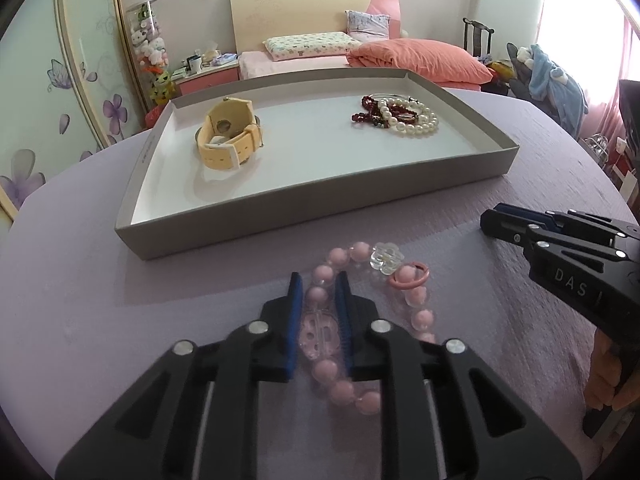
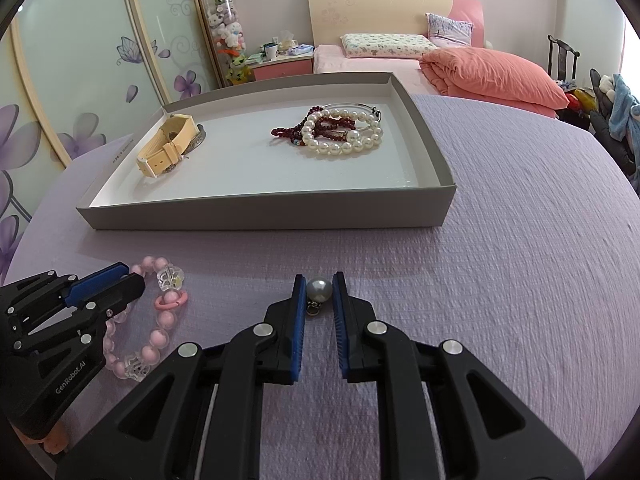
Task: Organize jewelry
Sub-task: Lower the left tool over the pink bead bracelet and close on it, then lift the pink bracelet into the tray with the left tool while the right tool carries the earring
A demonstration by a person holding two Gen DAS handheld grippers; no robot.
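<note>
A pink bead bracelet (image 1: 340, 384) with clear flower charms and a pink ring lies on the lilac tablecloth. My left gripper (image 1: 319, 286) is closed on one strand of it; it also shows in the right wrist view (image 2: 120, 280), over the bracelet (image 2: 160, 336). My right gripper (image 2: 319, 286) is closed on a grey pearl pendant (image 2: 319, 289) at the cloth; it shows in the left wrist view (image 1: 490, 216). The grey tray (image 1: 280, 224) holds a yellow watch (image 1: 228, 136), a white pearl bracelet (image 1: 416, 120) and dark red beads (image 1: 368, 110).
The round table (image 2: 520, 240) is covered with lilac cloth. The tray (image 2: 260, 210) sits at the far side. Behind are a bed with a pink duvet (image 2: 492, 72), a nightstand and wardrobe doors.
</note>
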